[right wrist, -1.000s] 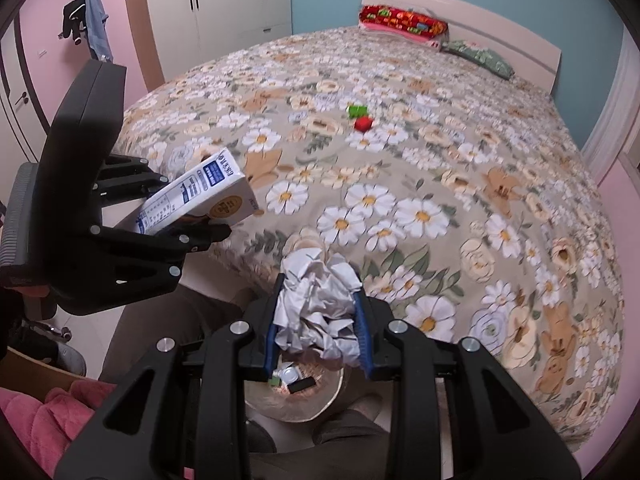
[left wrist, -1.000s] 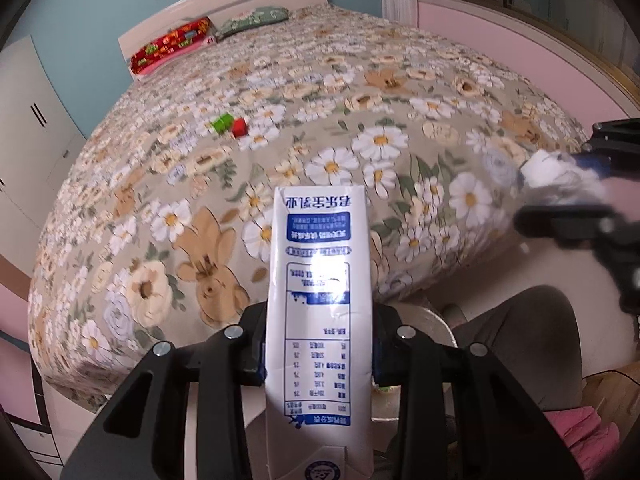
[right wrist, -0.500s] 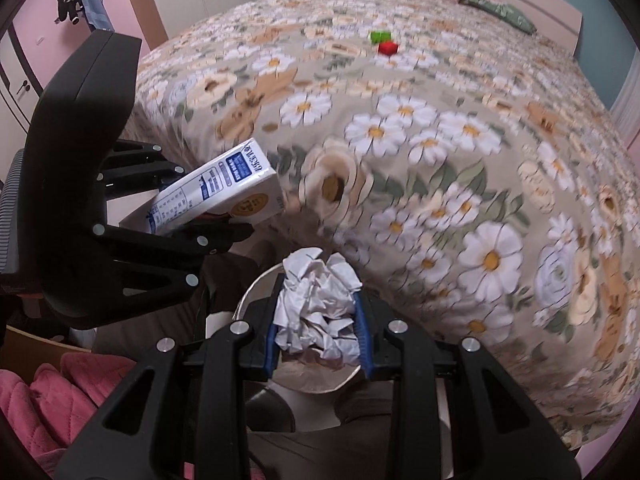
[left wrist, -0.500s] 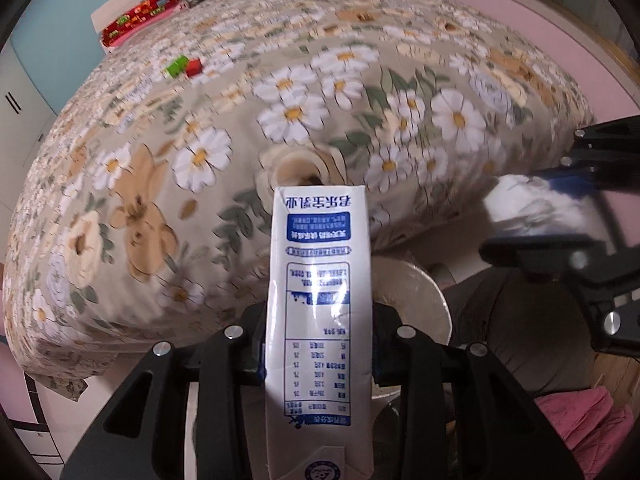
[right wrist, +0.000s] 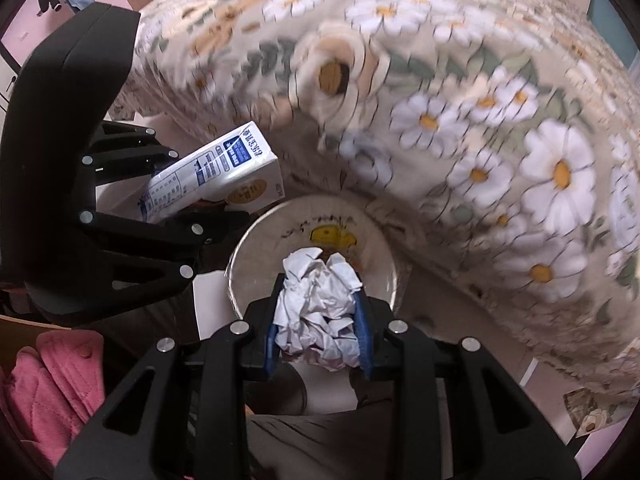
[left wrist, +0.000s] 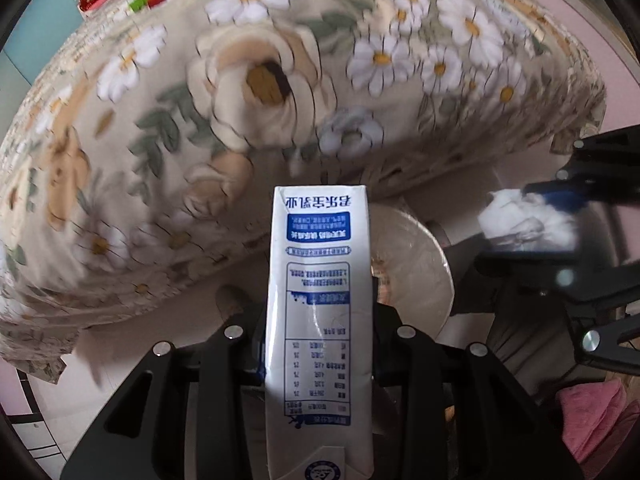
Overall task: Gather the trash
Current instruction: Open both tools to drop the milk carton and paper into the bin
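Milk carton (left wrist: 319,320), blue-and-white, is sitting clamped between the closed jaws of the left gripper (left wrist: 320,344), poised over the near rim of the round bin (right wrist: 384,232) beside the floral bed (right wrist: 500,128). Crumpled paper (right wrist: 318,304) is being pinched by the right gripper (right wrist: 319,320) above that bin's opening.

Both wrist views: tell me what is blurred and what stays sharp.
Left wrist view: the floral bedspread smears with motion, while the milk carton in the left gripper reads crisp; the crumpled paper is soft. Right wrist view: the bedspread streaks again, the paper and the right gripper stay sharp, and the bin rim is fairly clear.
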Motion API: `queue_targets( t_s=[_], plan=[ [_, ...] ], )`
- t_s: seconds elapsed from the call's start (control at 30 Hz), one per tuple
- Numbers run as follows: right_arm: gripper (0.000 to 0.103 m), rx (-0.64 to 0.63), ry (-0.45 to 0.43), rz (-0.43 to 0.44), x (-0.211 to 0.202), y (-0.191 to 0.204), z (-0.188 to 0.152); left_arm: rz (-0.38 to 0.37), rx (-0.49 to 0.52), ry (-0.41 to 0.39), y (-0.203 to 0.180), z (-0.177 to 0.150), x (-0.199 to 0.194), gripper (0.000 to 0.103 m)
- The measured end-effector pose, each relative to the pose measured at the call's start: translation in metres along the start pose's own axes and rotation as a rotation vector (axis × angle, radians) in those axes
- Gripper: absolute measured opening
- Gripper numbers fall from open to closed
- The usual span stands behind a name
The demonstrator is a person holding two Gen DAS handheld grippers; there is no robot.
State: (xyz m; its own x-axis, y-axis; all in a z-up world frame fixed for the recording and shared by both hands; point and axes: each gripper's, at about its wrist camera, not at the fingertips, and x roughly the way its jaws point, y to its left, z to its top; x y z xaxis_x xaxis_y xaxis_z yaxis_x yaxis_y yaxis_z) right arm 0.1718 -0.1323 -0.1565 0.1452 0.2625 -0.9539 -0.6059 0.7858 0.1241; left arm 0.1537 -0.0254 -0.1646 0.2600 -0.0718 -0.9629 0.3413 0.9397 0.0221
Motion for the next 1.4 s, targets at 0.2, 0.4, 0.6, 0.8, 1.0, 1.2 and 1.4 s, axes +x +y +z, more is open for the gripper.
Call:
queue_targets(
  t_s=[0.2,0.4,0.6,0.8,1.0,1.2,1.4],
  plan=[
    [0.032,0.01,0.062,0.016,0.037,0.0,-0.008,-0.016,-0.018,0.055,0.0,-0.007,0.03,0.037],
    [0.032,0.024,0.105,0.008,0.075,-0.004,-0.012,-0.071,-0.077,0.112,0.004,-0.013,0.062,0.037],
    [0.032,0.071,0.17,0.035,0.115,-0.008,-0.021,-0.085,-0.12,0.16,0.009,-0.015,0.094,0.037],
    [0.032,0.132,0.216,0.055,0.152,-0.016,-0.027,-0.107,-0.173,0.211,0.011,-0.02,0.125,0.037],
    [0.032,0.181,0.263,0.062,0.181,-0.021,-0.03,-0.12,-0.207,0.235,0.012,-0.023,0.149,0.038],
    [0.032,0.225,0.325,0.078,0.215,-0.023,-0.035,-0.135,-0.235,0.273,0.011,-0.025,0.176,0.038],
    [0.033,0.293,0.345,0.102,0.231,-0.031,-0.041,-0.168,-0.276,0.31,0.021,-0.026,0.199,0.038]
  ],
)
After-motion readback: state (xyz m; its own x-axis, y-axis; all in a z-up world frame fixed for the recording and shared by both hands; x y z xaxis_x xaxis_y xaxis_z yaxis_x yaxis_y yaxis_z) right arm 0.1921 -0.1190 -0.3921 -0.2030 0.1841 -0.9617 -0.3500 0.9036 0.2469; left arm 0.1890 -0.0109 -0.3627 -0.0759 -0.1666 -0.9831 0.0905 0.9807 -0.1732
